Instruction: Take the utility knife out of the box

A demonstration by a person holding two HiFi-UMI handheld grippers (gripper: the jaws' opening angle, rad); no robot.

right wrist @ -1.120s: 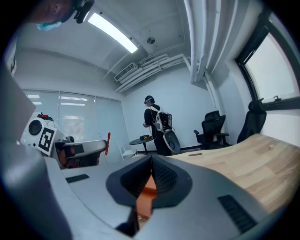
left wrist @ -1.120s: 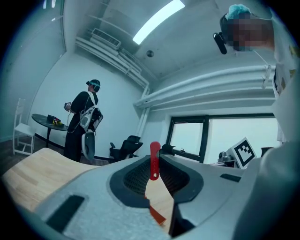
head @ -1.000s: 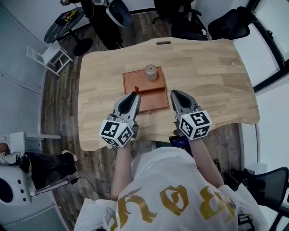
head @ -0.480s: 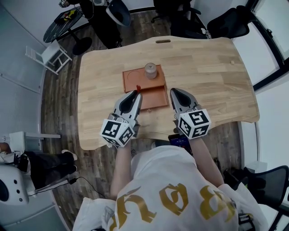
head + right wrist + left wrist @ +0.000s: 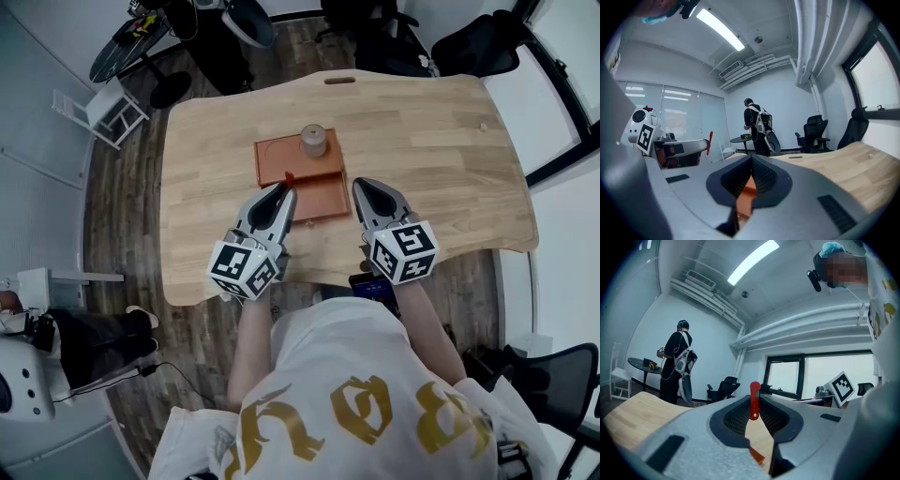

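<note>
An orange-brown box [image 5: 277, 159] lies open on the wooden table [image 5: 441, 159], with a small round jar [image 5: 313, 141] standing on its far part. My left gripper [image 5: 284, 192] hovers over the box's near left corner, shut on a red utility knife [image 5: 288, 177]. The knife stands upright between the left gripper's tips in the left gripper view [image 5: 754, 401], and the right gripper view also catches this red knife [image 5: 710, 142] off to its left. My right gripper [image 5: 359, 187] hangs at the box's near right corner. Its tips meet, with nothing between them [image 5: 751, 160].
A dark phone [image 5: 373, 290] lies at the table's near edge by the right wrist. Another person [image 5: 677, 363] stands beyond the table at a small round black table [image 5: 131, 42]. Office chairs [image 5: 473, 47] and a white chair [image 5: 101, 114] ring the far side.
</note>
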